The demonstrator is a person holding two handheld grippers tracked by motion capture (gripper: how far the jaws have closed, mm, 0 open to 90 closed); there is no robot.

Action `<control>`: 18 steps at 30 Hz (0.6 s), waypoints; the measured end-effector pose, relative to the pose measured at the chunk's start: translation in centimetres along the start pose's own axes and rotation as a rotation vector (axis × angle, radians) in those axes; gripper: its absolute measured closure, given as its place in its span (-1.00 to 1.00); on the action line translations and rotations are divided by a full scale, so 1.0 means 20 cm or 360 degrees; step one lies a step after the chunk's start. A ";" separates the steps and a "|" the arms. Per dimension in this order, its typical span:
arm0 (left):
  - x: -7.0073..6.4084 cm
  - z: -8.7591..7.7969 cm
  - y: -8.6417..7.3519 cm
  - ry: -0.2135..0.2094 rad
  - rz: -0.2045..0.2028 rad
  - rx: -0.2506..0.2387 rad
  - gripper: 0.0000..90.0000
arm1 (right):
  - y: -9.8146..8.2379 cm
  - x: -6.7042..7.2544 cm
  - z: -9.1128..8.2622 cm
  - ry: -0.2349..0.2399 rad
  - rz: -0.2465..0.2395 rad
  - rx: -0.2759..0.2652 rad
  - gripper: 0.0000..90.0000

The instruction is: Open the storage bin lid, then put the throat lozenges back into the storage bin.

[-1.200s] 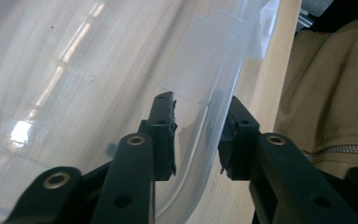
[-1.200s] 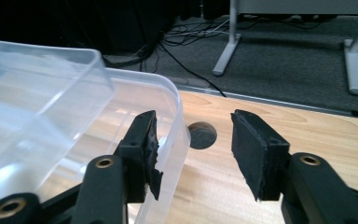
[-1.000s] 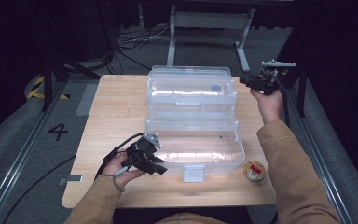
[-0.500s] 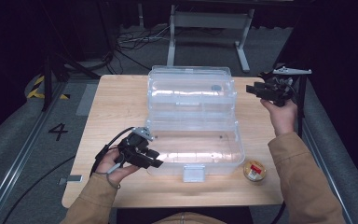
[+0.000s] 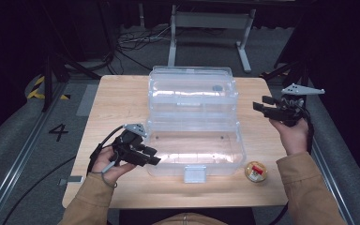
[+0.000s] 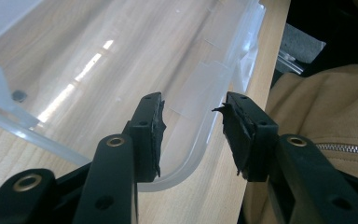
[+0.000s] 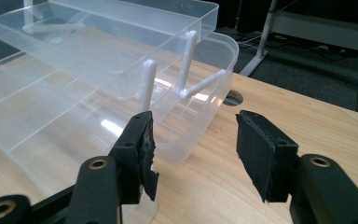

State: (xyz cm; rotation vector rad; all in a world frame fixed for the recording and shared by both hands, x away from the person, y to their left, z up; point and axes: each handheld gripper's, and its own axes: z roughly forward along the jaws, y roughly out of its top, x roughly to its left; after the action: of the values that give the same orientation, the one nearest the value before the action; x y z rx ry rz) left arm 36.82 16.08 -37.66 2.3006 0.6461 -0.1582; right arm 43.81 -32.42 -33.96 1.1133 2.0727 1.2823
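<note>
In the high view, a clear plastic storage box (image 5: 194, 140) lies open mid-table, its lower tub bare inside, its raised tray (image 5: 192, 91) behind. A small round tin (image 5: 255, 171) sits near its front right corner. The left gripper (image 5: 151, 155) hovers at the box's left edge; the right gripper (image 5: 258, 106) has swung out and back from the box's far right corner since a second ago.

In the left gripper view, the jaws, which have just been opening, stand released over the box's rim (image 6: 200, 140).

In the right gripper view, the jaws stand apart, having just opened a little, empty beside the tray's corner (image 7: 205, 28).
</note>
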 end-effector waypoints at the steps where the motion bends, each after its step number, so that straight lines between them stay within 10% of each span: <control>1: 0.00 -0.01 0.00 -0.0001 -0.0002 -0.0003 0.28 | -0.01 0.01 -0.01 0.0001 0.0001 0.0000 0.03; 18: 0.05 -0.08 -0.02 0.0043 -0.0063 -0.0075 0.26 | -0.16 -0.01 -0.18 0.0027 0.0061 0.0043 -0.13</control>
State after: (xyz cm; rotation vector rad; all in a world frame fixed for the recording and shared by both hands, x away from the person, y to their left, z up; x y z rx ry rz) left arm 37.45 17.92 -37.00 2.2491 0.7022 -0.1291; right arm 40.01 -35.18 -35.21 1.1632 2.0961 1.2899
